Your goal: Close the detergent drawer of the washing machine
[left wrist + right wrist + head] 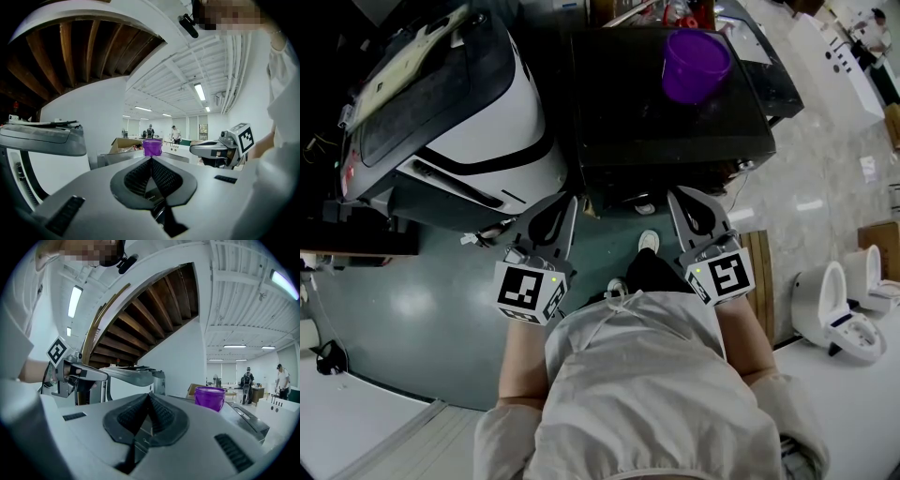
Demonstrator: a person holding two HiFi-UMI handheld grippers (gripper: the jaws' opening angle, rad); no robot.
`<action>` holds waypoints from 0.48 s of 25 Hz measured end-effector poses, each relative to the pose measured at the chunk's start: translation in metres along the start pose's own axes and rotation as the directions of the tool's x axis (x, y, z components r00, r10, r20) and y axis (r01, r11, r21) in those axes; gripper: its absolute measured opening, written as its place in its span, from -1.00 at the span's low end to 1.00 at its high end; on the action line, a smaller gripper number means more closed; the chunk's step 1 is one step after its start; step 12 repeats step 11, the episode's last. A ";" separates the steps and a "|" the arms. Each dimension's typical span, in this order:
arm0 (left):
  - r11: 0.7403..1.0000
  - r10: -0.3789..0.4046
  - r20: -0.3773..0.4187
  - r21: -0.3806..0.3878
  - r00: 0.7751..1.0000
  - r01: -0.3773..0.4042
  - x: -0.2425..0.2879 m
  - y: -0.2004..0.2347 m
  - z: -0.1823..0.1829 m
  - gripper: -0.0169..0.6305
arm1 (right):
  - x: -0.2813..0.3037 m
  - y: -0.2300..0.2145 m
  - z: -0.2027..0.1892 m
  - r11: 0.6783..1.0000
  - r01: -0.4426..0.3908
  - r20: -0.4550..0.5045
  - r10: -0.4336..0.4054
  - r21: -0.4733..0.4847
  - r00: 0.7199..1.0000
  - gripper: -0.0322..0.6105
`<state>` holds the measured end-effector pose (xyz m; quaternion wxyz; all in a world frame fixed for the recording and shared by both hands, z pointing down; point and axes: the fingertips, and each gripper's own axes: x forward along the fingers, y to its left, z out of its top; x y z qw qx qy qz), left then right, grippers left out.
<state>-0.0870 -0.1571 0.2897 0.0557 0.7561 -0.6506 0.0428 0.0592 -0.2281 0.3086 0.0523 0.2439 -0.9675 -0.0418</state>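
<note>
Head view: we hold left hand-held gripper (571, 202) and right hand-held gripper (673, 194) pinched closed, empty, just short of the black flat-topped washing machine (628, 103); detergent drawer not discernible, both equally near.

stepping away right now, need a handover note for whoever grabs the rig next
Left hand-held gripper: shut, empty, held in the air in front of the person.
Right hand-held gripper: shut, empty, level with the left one.
Things: dark-topped machine straight ahead, purple cup on its top; white machine to its left.
Done: cannot tell; the detergent drawer shows clearly in no view.
Left: find the drawer, check whether it is out, and probably push it in.
</note>
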 end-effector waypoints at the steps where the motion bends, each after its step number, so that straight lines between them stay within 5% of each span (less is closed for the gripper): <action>1: 1.000 0.000 0.001 -0.003 1.000 0.000 0.000 0.000 0.000 -0.89 | 0.000 0.000 0.000 1.000 0.000 -0.001 0.000 0.000 1.000 -0.89; 12: 1.000 0.003 0.009 0.007 1.000 -0.003 0.003 0.003 0.002 -0.89 | 0.006 -0.001 -0.003 1.000 0.010 -0.013 -0.010 -0.003 1.000 -0.89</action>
